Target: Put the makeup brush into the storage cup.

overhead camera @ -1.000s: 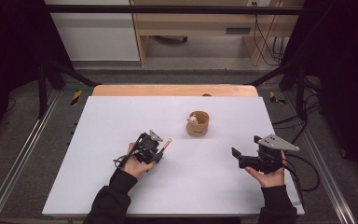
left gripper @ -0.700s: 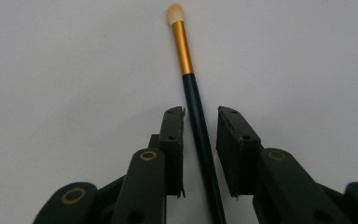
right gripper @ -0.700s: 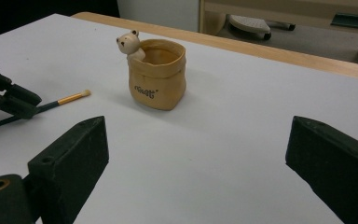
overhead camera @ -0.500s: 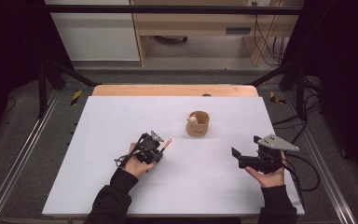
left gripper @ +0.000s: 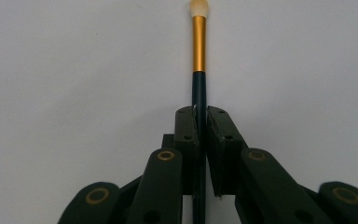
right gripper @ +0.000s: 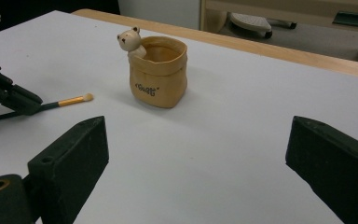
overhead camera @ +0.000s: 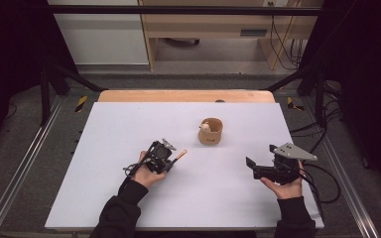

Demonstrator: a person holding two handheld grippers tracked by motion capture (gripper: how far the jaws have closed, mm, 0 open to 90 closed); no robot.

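Note:
A thin brush (left gripper: 199,56) with a dark handle, gold ferrule and pale tip lies low over the white table. My left gripper (overhead camera: 167,161) is shut on the brush's handle, the tip pointing toward the cup; the brush (right gripper: 72,100) lies in the right gripper view too. A tan bag-shaped cup (overhead camera: 210,131) with a small bear figure (right gripper: 130,41) on its rim stands near the table's middle. My right gripper (overhead camera: 249,164) hovers at the right, jaws wide apart, nothing between them, facing the cup (right gripper: 157,72).
The white table (overhead camera: 119,119) has a wooden strip (overhead camera: 186,95) along its far edge. A cable (overhead camera: 322,173) trails from the right gripper near the table's right edge. Metal rails (overhead camera: 25,163) run along both sides.

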